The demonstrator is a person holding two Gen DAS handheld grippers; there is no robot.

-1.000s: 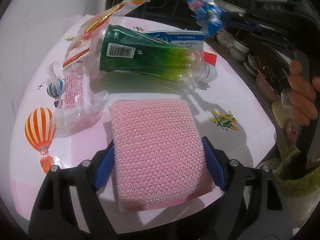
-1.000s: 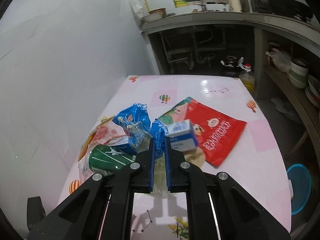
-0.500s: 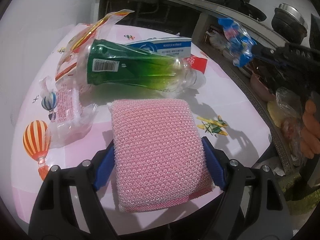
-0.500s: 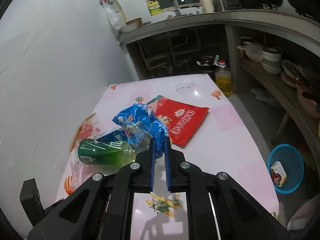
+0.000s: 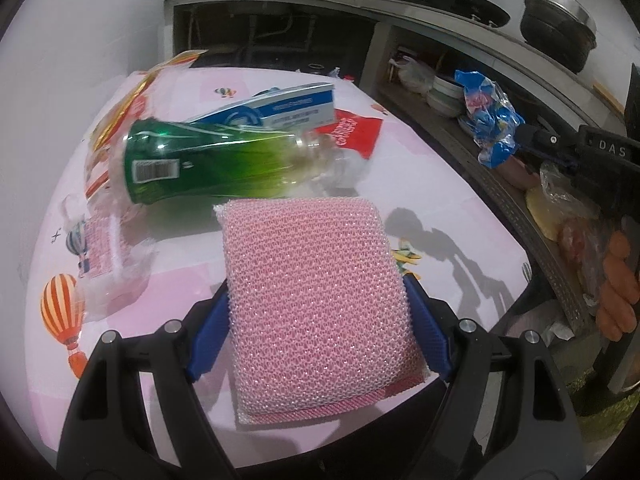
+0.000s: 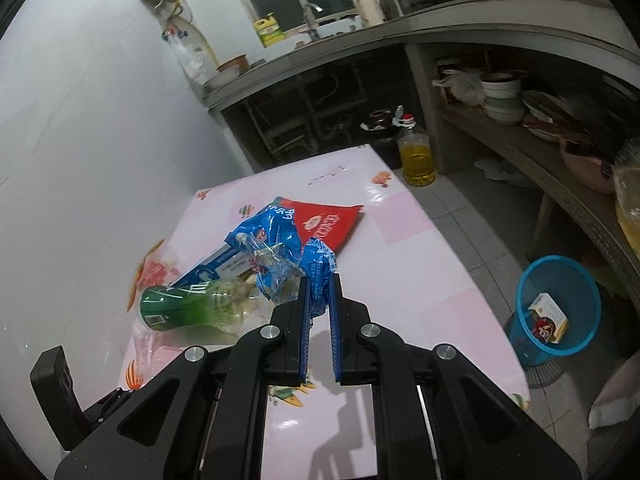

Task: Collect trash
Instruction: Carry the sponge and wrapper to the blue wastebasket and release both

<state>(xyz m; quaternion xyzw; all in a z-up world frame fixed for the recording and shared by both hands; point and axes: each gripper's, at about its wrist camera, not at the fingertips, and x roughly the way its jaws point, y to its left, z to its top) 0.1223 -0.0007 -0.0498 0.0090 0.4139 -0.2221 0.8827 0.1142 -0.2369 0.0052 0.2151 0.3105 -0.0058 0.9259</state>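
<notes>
Right gripper (image 6: 318, 300) clamps our blue wrapper (image 6: 280, 248) above the table (image 6: 420, 280); left gripper (image 5: 316, 332) grips the pink sponge (image 5: 320, 296). Next we carry rightward to the bin (image 6: 556, 308).

A pink mesh sponge (image 5: 320, 296) lies over the near edge of the pink table (image 6: 420, 276). On the floor past the table's far right corner stands a bottle of yellow oil (image 6: 416, 152). Bowls (image 6: 502, 96) are stacked on the shelf under the counter (image 6: 440, 20); a dark pot (image 5: 558, 32), probably lidded, sits on top.
</notes>
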